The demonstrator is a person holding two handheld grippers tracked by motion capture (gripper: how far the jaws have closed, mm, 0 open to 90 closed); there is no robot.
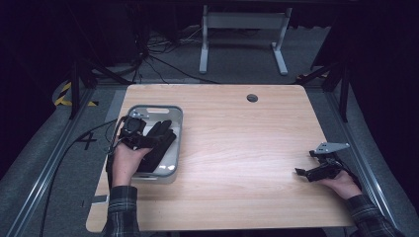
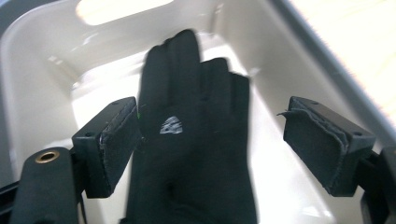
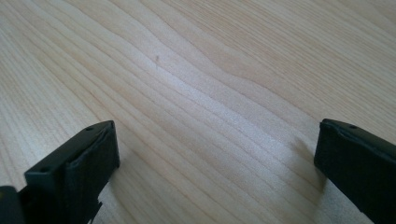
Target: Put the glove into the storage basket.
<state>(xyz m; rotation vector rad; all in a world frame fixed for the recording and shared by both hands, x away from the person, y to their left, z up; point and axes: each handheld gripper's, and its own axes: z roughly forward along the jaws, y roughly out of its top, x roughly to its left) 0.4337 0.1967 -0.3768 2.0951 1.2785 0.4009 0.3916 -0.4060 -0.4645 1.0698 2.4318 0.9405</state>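
Note:
A black glove (image 1: 159,142) lies flat in a pale grey plastic tray (image 1: 180,129) at the table's left side. In the left gripper view the glove (image 2: 196,140) shows a small white logo, and its fingers point toward the tray's far wall (image 2: 42,79). My left gripper (image 1: 139,136) hovers just over the glove, and its jaws (image 2: 212,116) stand wide apart on either side without pressing it. At the right edge of the table my right gripper (image 1: 302,172) rests low, held in a hand. It (image 3: 215,140) is open with bare wood between the pads.
The light wooden table (image 1: 237,128) has a small round hole (image 1: 252,98) near its far edge. A cable trails from the left gripper off the table's left side. A white table frame (image 1: 242,34) stands on the floor beyond.

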